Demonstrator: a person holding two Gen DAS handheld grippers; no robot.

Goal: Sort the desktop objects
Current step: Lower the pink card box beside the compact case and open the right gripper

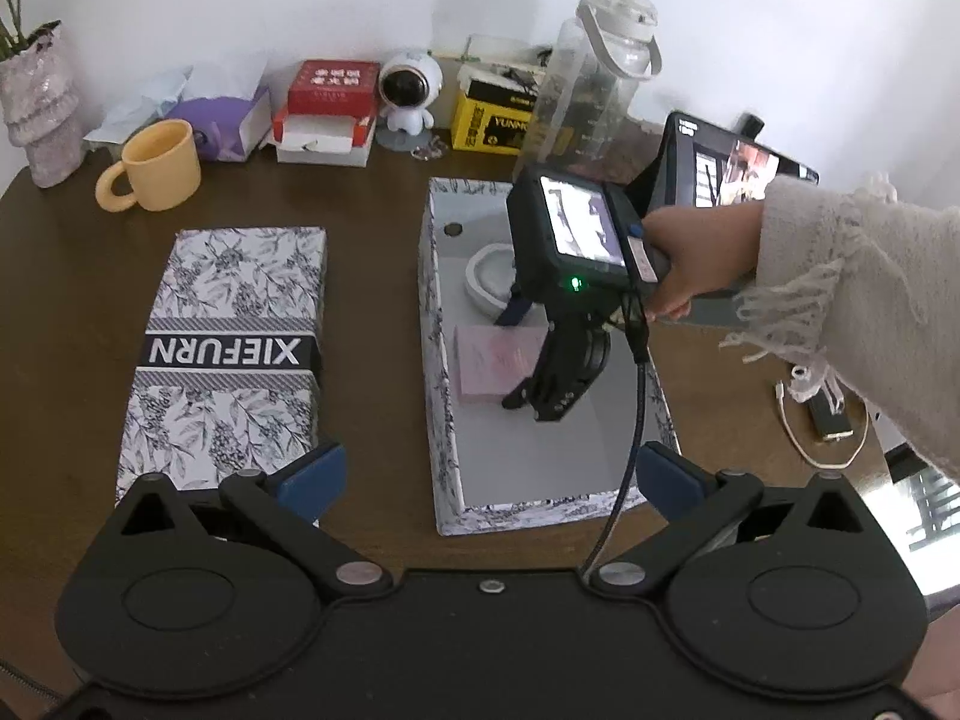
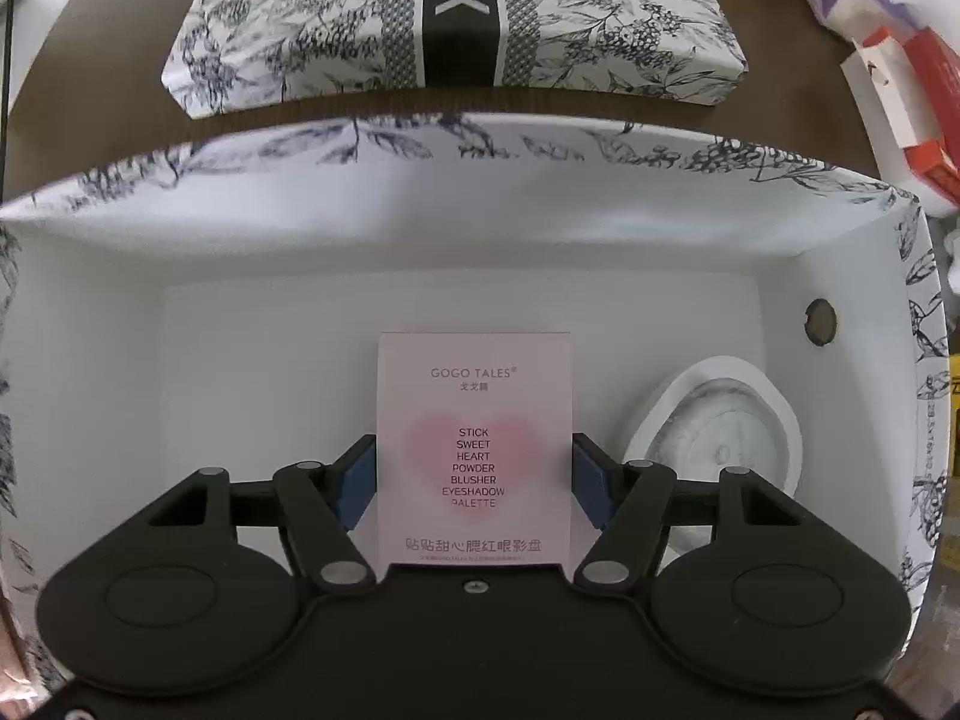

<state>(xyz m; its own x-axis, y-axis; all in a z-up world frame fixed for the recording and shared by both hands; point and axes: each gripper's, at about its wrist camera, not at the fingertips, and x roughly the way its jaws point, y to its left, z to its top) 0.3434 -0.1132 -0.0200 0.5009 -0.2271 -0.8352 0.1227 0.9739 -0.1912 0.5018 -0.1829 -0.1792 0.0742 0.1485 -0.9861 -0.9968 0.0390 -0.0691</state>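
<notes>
An open floral-print box (image 1: 443, 420) stands on the dark wooden table, and its lid (image 1: 228, 348) lies flat to the left. Inside the box, my right gripper (image 2: 474, 474) is shut on a pink eyeshadow palette box (image 2: 474, 396), low near the white floor. The blue pads (image 2: 357, 480) press on both of its long sides. A white round dish (image 2: 720, 438) lies in the box to the right of the palette. In the left wrist view the palette (image 1: 486, 366) shows under the right gripper (image 1: 519, 399). My left gripper (image 1: 489, 480) is open and holds nothing, above the near end of the box.
Along the back wall stand a vase (image 1: 39, 114), yellow mug (image 1: 159, 168), purple tissue pack (image 1: 222, 120), red box (image 1: 330, 108), astronaut figure (image 1: 411, 90), yellow carton (image 1: 492, 120) and clear bottle (image 1: 588, 84). A tablet (image 1: 726, 168) and a cabled phone (image 1: 831, 420) lie right.
</notes>
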